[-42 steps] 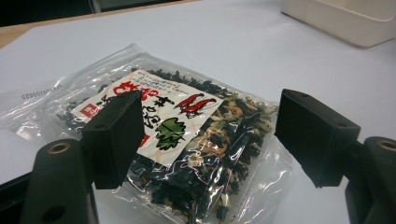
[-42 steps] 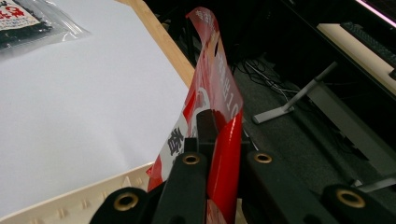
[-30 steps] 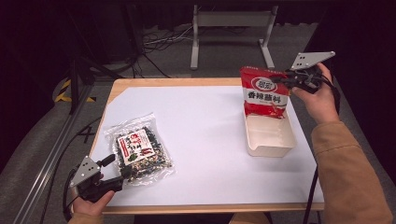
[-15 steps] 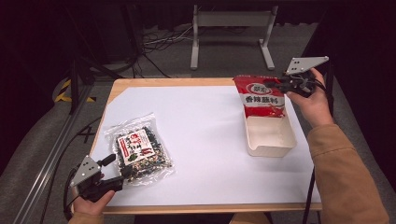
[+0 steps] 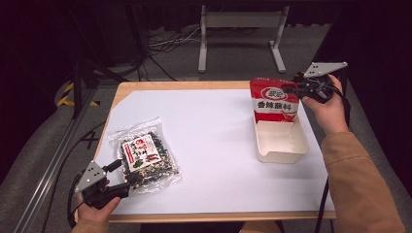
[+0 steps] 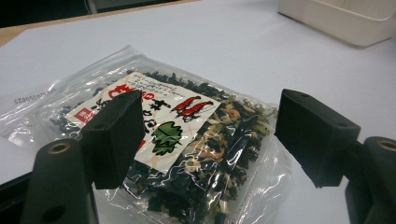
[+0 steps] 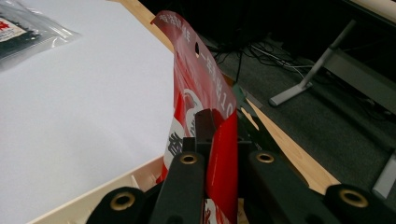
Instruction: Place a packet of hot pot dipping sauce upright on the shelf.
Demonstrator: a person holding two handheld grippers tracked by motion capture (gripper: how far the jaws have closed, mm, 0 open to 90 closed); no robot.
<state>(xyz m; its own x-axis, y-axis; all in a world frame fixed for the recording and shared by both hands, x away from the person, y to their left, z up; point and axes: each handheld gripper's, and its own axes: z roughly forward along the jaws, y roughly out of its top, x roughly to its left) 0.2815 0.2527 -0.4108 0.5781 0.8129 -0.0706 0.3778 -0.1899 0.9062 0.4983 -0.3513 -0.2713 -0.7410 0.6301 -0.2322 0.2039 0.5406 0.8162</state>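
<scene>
The white table (image 5: pixel 214 121) carries a cream tray (image 5: pixel 282 141); the red packet (image 5: pixel 274 99), pinched by the right gripper (image 5: pixel 291 90), stands at its far end, perhaps not yet released; the seaweed bag (image 5: pixel 145 158) lies untouched before the spread left gripper (image 5: pixel 127 174).

The right tongs (image 5: pixel 291 89) have swung the red packet (image 5: pixel 273 101) from tilted to upright over the tray (image 5: pixel 282 145).

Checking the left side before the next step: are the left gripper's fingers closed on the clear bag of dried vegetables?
No: the left gripper has its fingers spread wide above the clear bag, not pressing it.
</scene>
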